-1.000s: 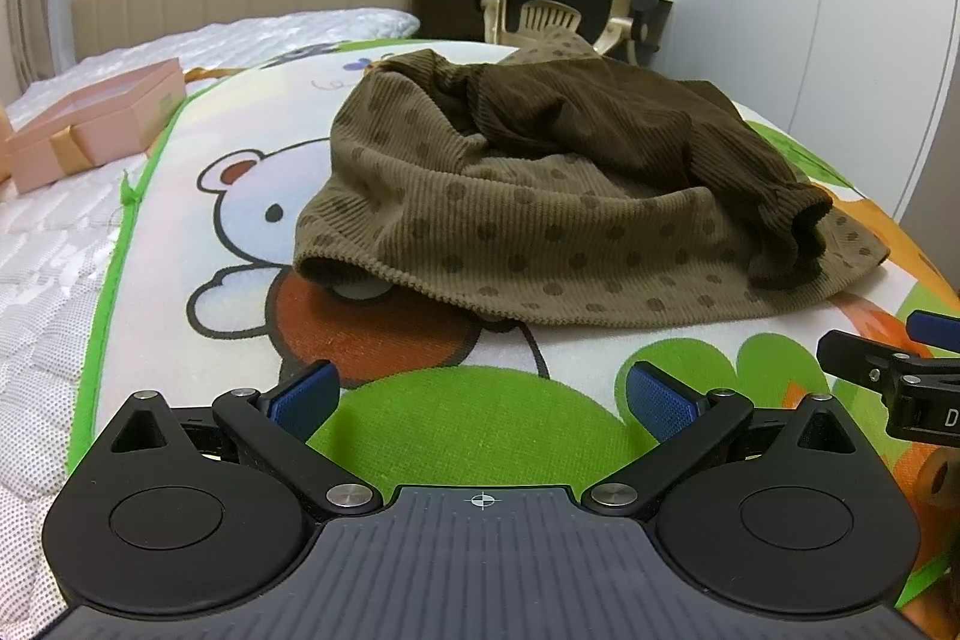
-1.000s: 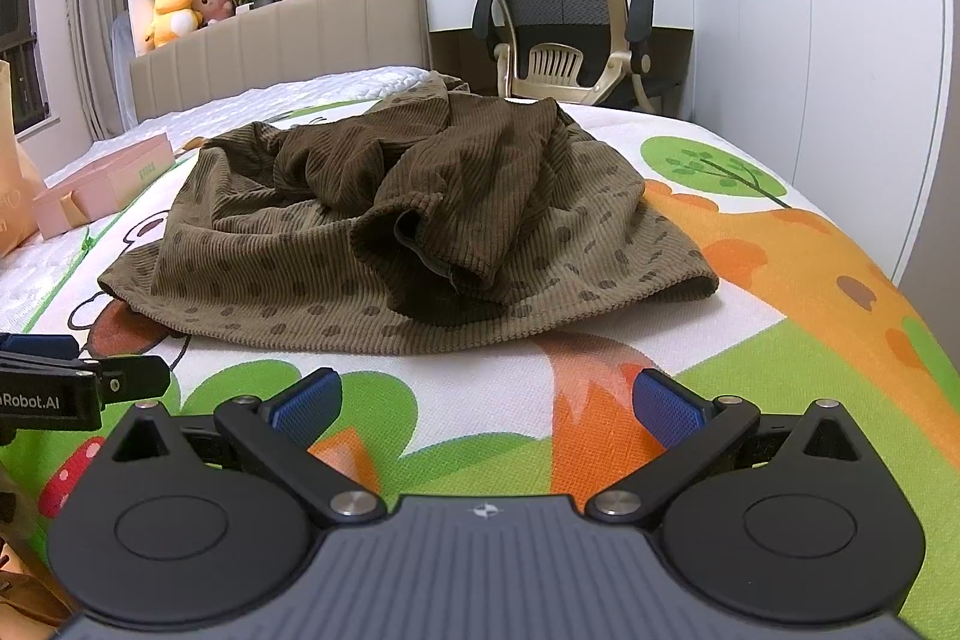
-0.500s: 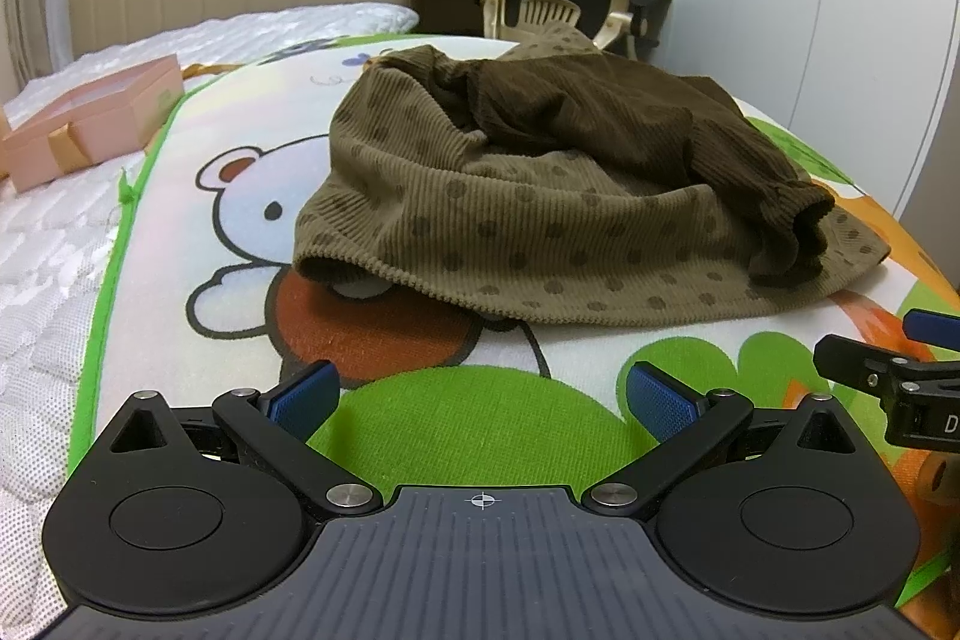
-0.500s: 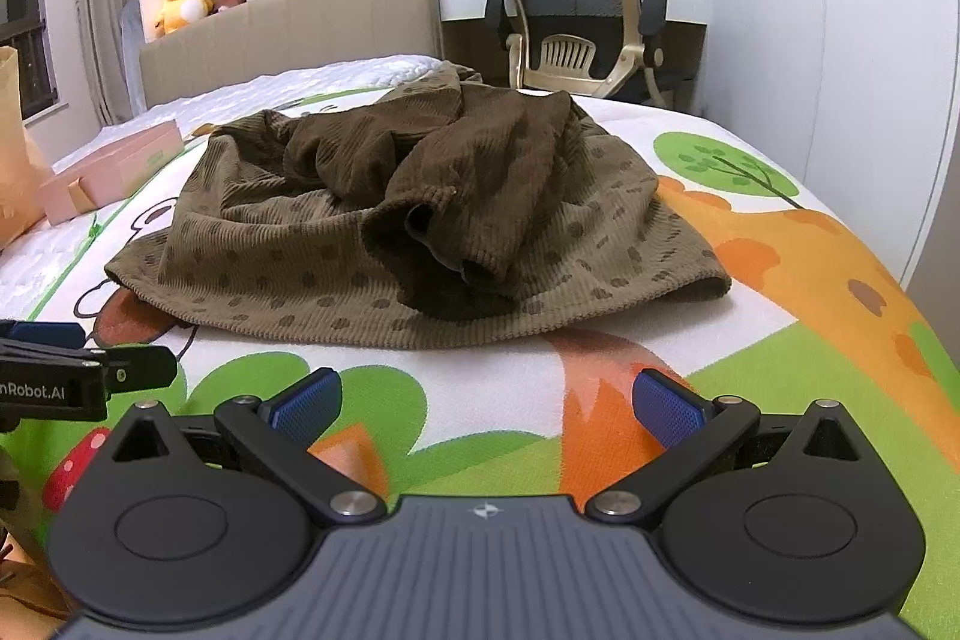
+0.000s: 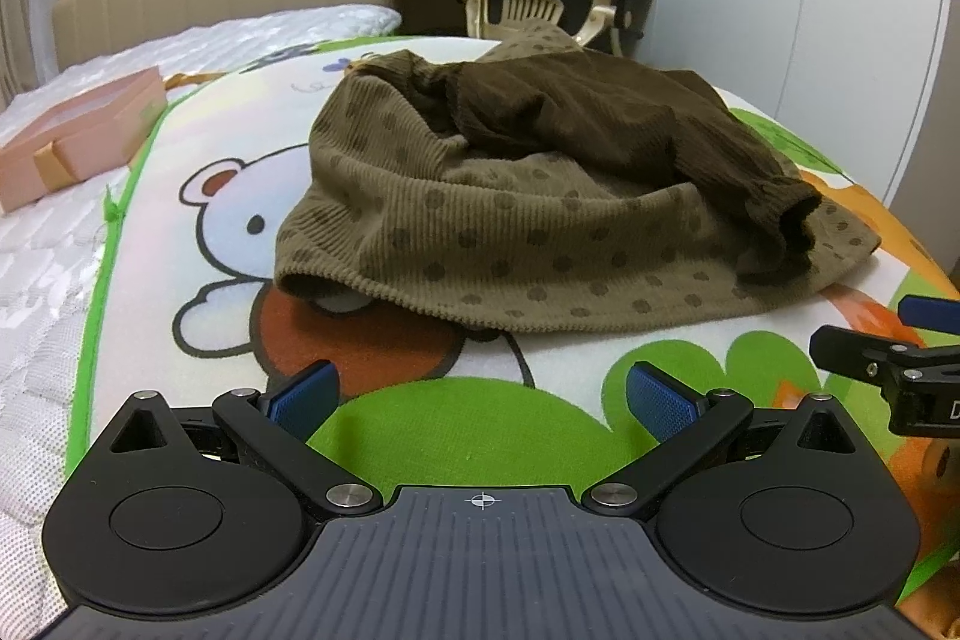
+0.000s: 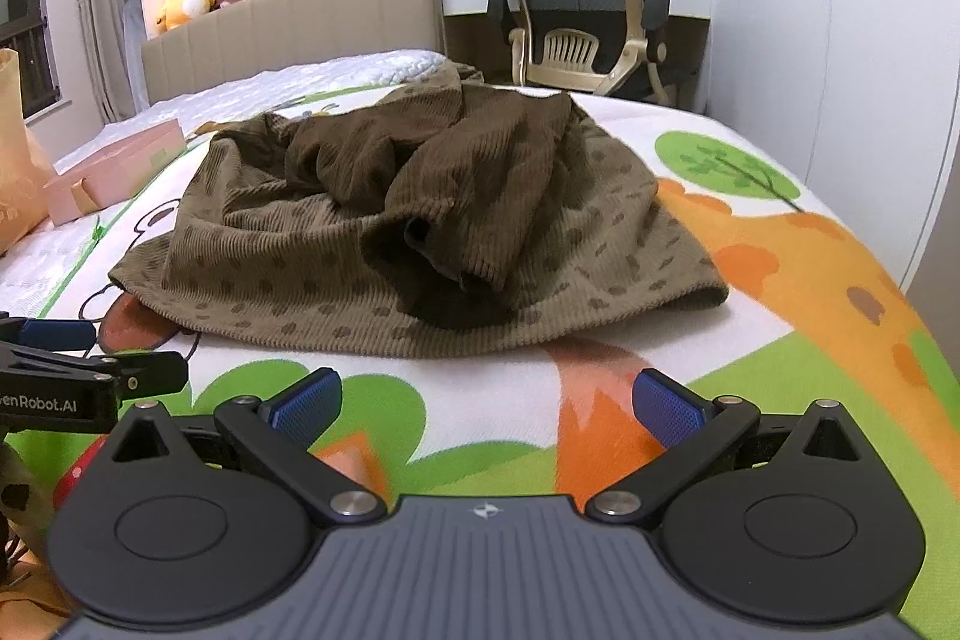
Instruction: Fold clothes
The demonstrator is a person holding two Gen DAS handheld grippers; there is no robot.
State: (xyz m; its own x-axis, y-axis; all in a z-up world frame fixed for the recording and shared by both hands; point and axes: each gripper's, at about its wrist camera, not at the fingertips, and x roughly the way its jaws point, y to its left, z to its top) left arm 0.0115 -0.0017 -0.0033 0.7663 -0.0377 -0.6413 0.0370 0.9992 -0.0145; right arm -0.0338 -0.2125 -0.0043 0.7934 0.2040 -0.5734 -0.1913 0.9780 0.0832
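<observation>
Jaws spread wide and empty on both grippers, short of the crumpled garment.

Both jaws stand fully apart, blue pads clear of everything: the left gripper [image 5: 480, 394] and the right gripper [image 6: 486, 400] hover over the cartoon-printed play mat [image 5: 456, 436], gripping nothing. Compared with a second ago each view has crept slightly nearer the brown corduroy polka-dot garment [image 5: 540, 196], which has not moved; I judge this an approach, with folding not yet begun. The garment lies bunched at twelve o'clock from either gripper, its dark brown sleeve [image 6: 444, 220] flopped across the top, hem nearest. A pink gift box [image 5: 78, 142] sits at ten o'clock on the bed.
</observation>
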